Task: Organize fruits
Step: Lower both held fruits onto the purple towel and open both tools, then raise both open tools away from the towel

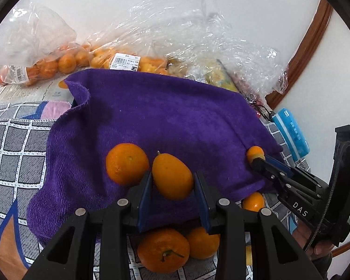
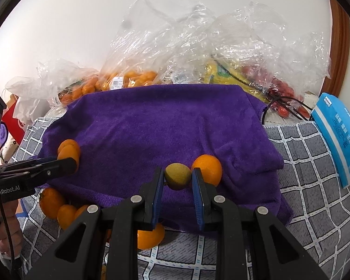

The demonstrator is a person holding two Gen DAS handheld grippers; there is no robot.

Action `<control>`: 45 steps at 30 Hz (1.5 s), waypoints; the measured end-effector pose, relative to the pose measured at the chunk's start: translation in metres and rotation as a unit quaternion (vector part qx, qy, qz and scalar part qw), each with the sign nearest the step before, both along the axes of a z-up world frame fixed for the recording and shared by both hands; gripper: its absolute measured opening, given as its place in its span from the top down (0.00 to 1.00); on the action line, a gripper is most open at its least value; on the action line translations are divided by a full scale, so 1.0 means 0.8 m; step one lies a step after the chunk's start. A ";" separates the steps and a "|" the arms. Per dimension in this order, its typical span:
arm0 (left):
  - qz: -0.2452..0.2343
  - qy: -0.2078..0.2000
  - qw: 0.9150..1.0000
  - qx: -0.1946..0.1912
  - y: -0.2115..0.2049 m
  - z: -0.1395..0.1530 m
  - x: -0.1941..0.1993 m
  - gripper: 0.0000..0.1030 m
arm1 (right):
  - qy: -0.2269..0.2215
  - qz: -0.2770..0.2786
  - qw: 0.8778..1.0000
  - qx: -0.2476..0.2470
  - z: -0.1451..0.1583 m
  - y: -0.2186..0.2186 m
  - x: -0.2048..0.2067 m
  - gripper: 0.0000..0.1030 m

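- Kumquat (image 1: 172, 175) sits clamped in the left gripper (image 1: 172, 186), low over the purple towel (image 1: 163, 116) beside an orange (image 1: 127, 163), likely to be set in a row.
- Right gripper (image 2: 177, 182) pinches a greenish fruit (image 2: 177, 176) at the towel's near edge, touching another orange (image 2: 208, 168).
- Loose fruit (image 1: 163, 252) waits off the towel, unsorted.

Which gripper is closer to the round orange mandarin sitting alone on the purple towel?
Left. The left gripper, shut on an oval kumquat, is right beside the round orange mandarin; the right gripper is across the purple towel.
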State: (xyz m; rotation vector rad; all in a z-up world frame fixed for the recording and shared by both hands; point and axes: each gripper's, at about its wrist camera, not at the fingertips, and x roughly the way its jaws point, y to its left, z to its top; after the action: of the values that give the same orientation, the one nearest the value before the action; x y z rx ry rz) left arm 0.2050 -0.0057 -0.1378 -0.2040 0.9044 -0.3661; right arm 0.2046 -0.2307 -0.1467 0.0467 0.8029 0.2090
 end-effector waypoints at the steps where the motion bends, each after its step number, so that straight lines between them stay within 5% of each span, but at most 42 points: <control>1: 0.000 -0.001 1.000 0.004 -0.001 0.000 0.000 0.67 | 0.001 0.001 1.000 -0.001 0.000 0.000 0.000 0.76; 8: -0.001 -0.008 1.000 0.023 -0.006 0.000 0.000 0.67 | -0.010 0.005 1.000 -0.002 0.004 0.001 -0.007 0.75; 12: 0.003 -0.013 0.999 0.029 -0.007 0.000 -0.001 0.66 | -0.027 0.003 1.000 0.003 0.011 -0.002 -0.015 0.64; 17: 0.009 -0.017 1.000 0.015 -0.005 0.007 -0.005 0.49 | -0.038 -0.006 0.999 0.001 0.022 -0.007 -0.020 0.59; 26: 0.023 -0.028 0.999 -0.004 0.007 0.028 -0.012 0.46 | -0.038 -0.028 0.999 0.000 0.040 -0.014 -0.042 0.52; 34: 0.054 -0.063 0.992 0.091 -0.003 0.052 -0.030 0.46 | -0.057 -0.041 0.997 -0.026 0.064 -0.015 -0.082 0.45; 45: 0.064 -0.062 0.989 0.116 0.005 0.059 -0.078 0.46 | -0.031 -0.058 0.998 -0.022 0.065 -0.022 -0.123 0.44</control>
State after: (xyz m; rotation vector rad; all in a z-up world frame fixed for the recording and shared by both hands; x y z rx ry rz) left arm 0.1424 -0.0013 -0.0906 -0.0238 0.7987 -0.1514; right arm 0.1065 -0.2482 -0.0944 0.0448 0.7398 0.0818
